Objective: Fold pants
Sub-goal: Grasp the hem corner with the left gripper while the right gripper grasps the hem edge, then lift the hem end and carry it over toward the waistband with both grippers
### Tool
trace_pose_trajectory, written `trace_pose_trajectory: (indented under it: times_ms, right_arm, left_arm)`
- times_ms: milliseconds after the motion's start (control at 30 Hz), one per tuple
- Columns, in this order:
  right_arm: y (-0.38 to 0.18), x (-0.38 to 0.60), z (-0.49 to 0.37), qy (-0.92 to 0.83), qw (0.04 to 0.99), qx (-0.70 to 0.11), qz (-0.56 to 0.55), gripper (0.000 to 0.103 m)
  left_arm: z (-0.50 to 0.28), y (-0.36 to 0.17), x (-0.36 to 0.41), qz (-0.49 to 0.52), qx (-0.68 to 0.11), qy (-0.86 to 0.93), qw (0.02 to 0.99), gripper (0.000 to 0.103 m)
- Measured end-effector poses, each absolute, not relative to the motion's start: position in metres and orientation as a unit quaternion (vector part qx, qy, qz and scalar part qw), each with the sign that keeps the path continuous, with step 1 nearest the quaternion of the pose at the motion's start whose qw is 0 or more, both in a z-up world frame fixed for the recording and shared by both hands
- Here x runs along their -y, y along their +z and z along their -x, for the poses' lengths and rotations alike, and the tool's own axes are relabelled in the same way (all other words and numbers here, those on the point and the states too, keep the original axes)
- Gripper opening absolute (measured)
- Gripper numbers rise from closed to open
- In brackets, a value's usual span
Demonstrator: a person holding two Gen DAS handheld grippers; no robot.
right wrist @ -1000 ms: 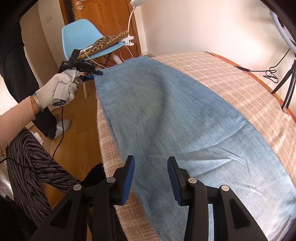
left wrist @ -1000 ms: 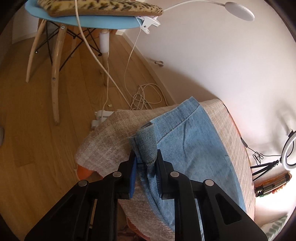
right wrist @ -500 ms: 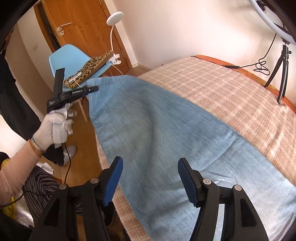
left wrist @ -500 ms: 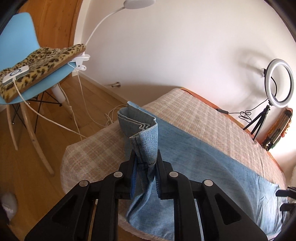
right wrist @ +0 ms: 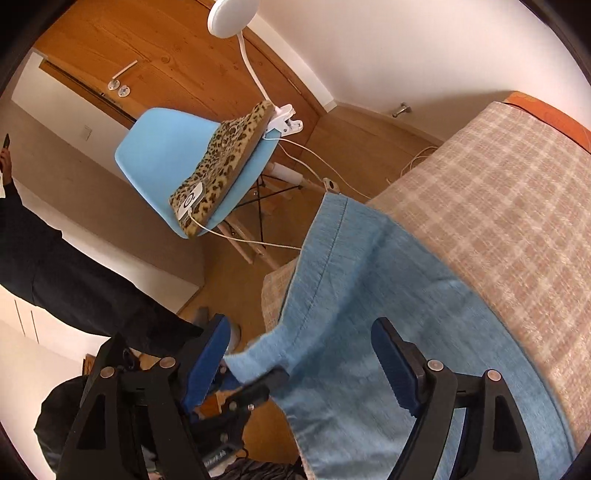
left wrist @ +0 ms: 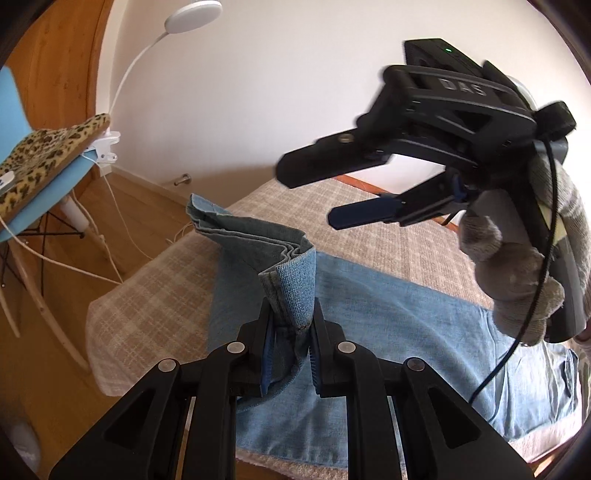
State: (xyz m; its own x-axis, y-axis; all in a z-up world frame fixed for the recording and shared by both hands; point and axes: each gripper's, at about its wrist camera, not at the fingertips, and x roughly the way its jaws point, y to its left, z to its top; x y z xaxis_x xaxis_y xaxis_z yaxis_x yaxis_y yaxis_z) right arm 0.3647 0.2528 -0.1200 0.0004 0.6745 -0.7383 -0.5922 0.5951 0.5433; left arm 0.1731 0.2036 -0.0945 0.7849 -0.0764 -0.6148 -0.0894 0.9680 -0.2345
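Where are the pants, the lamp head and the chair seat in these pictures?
pants (left wrist: 406,317): left wrist view, flat denim lying on the bed.
lamp head (right wrist: 232,14): right wrist view, middle of the white disc.
chair seat (right wrist: 162,147): right wrist view, bare blue shell beside the leopard cushion.

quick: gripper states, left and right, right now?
Left gripper: shut on the pants hem.
Right gripper: jaws opening, pads not pressing the pants.
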Motion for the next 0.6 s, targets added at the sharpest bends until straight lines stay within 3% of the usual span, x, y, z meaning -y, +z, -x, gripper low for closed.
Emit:
trace_pose_trajectory:
  times_ms: [367, 467, 533, 567, 600]
  right_arm:
    - [-0.165, -0.37, -0.369, 0.404, 0.677, -0.583, 0.198, 0.081]
    - [-0.182, -0.376, -0.368, 0.383, 0.671, -0.589, 0.237, 0.074]
    - [-0.191, -0.376, -0.369, 0.37, 0.669, -0.591, 0.256, 0.062]
    - [-0.193, -0.374, -0.369, 0.361, 0.671, -0.591, 0.266, 0.046]
    - [-0.195, -0.37, -0.371, 0.356, 0.671, -0.593, 0.267, 0.04]
  left_arm:
    - [-0.173, -0.1, -0.191, 0.109, -0.333, -0.005, 0.936, 0.014]
    - [-0.171, -0.099, -0.194, 0.112, -0.331, -0.003, 0.937, 0.014]
    - [-0.17, -0.099, -0.195, 0.11, -0.331, -0.001, 0.937, 0.014]
    - [-0.169, -0.099, -0.194, 0.111, -0.331, -0.001, 0.937, 0.014]
    - [-0.17, -0.099, -0.194, 0.111, -0.332, -0.003, 0.937, 0.014]
